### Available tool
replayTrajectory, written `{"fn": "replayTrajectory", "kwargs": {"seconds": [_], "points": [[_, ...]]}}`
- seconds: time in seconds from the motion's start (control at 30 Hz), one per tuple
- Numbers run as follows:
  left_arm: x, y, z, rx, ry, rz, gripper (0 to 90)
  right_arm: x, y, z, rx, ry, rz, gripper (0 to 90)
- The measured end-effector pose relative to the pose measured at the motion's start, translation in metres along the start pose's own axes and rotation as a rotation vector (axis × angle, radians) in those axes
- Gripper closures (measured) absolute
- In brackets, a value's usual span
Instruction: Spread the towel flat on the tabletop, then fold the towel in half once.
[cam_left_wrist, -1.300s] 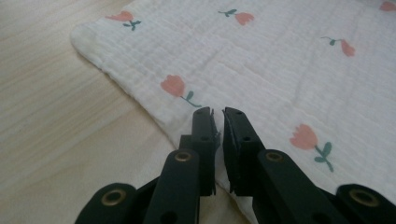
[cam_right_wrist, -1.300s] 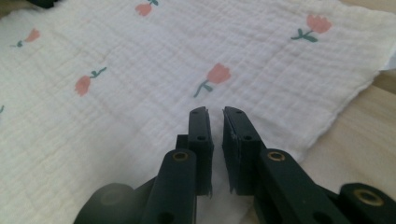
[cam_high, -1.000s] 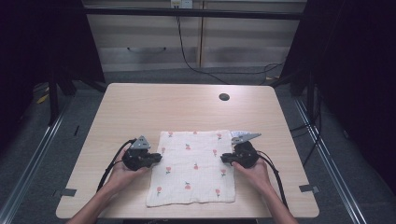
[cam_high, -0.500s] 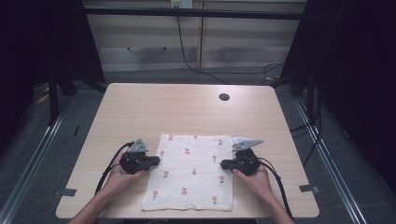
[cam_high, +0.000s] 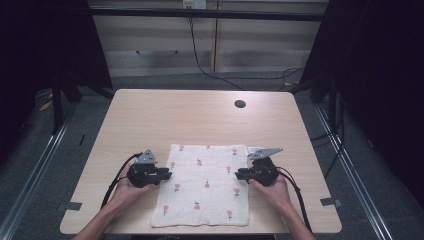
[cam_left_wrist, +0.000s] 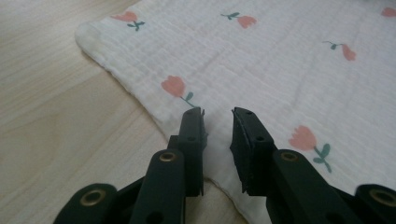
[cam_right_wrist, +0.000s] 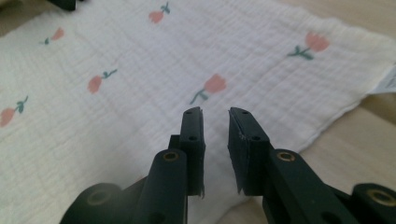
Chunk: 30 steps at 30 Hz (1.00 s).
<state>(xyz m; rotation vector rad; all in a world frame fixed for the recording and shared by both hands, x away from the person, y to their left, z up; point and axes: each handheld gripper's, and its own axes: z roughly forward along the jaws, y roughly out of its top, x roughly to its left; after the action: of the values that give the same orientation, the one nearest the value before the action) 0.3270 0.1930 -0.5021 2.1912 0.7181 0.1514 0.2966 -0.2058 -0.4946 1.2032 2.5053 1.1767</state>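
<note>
I judge the step as release: the cloth (cam_high: 205, 185) lies flat at the near edge of the counter (cam_high: 200, 120). My left gripper (cam_high: 165, 175) and right gripper (cam_high: 241, 175) sit over its side edges; both sets of jaws have just been opening to a narrow gap with nothing pinched. Next move calls for regripping the edges. Pale wood surface, one grommet hole (cam_high: 240, 104); dark room behind.

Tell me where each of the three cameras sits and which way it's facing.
High view: above the person's side, looking forward and down on the table; forearms, both hands.
Left gripper view: rides the left claw, facing across the cloth from its left edge; its two jaws.
Right gripper view: rides the right claw, facing across from the right edge; its two jaws.
Shared: the tulip-print cloth.
</note>
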Motion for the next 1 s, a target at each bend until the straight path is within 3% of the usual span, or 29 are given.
{"fn": "replayTrajectory", "kwargs": {"seconds": [0.2, 0.37, 0.63, 1.0], "points": [[0.006, 0.004, -0.007, -0.048, 0.000, -0.045, 67.6, -0.010, 0.009, -0.010, -0.060, -0.030, 0.021, 73.9], [0.012, 0.004, -0.014, -0.078, 0.019, -0.091, 61.7, -0.033, 0.021, -0.013, -0.115, -0.066, 0.058, 70.1], [0.017, 0.004, -0.017, -0.088, 0.035, -0.122, 53.2, -0.053, 0.032, -0.002, -0.105, -0.098, 0.083, 66.1], [0.021, 0.002, -0.018, -0.081, 0.060, -0.149, 46.5, -0.067, 0.048, 0.008, -0.074, -0.127, 0.075, 56.7]]}}
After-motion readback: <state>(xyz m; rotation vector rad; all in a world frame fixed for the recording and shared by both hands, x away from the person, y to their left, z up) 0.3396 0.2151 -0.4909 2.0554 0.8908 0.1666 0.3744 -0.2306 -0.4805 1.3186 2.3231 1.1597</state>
